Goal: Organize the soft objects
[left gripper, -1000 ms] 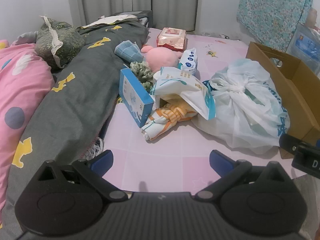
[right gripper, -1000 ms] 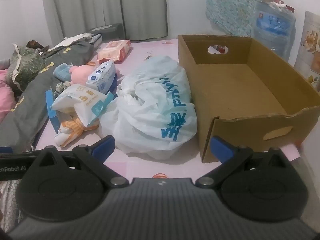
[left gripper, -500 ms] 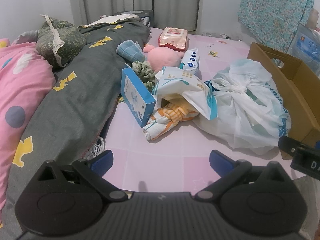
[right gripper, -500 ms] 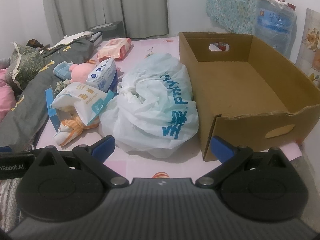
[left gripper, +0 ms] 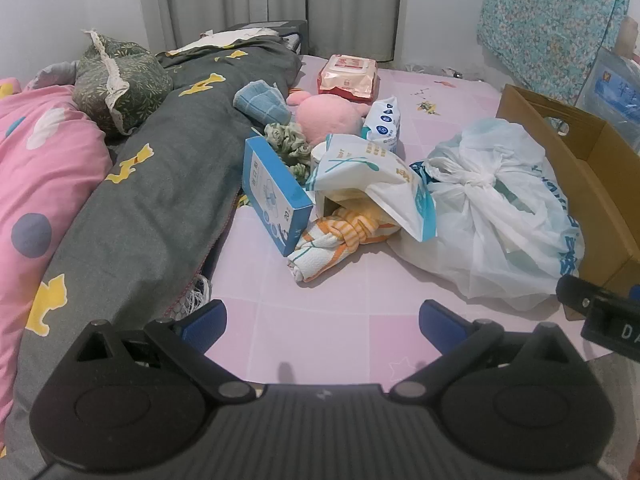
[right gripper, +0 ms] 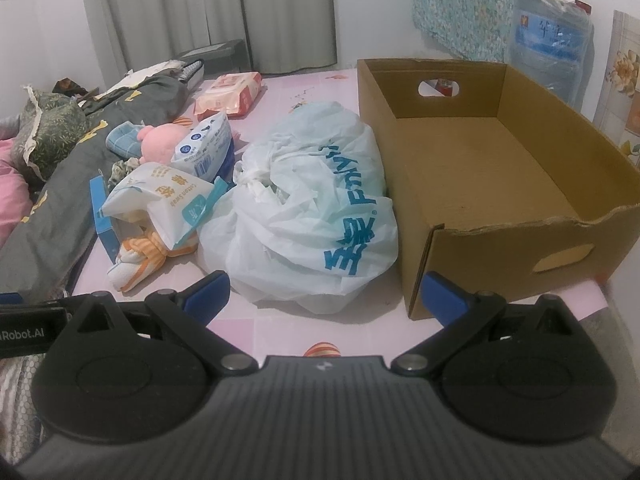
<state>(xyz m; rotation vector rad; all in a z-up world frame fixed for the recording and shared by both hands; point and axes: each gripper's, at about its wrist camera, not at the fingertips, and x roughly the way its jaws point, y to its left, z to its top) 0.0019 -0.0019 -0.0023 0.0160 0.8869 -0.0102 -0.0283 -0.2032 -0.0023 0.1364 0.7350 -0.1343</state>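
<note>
The left gripper (left gripper: 322,326) and right gripper (right gripper: 326,294) hover level, fingers spread wide, empty. Both sit just short of the knotted white plastic bag (right gripper: 308,216), the open brown cardboard box (right gripper: 496,184) touching it.

I've eased both tools slightly toward the cardboard box (right gripper: 496,184); the tied plastic bag (right gripper: 304,216) beside it now sits a little lower in view.

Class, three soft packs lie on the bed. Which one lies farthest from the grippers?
The pink wipes pack, lying flat near the curtains. The cotton swab pack and blue-white pack sit nearer, in the pile.
</note>
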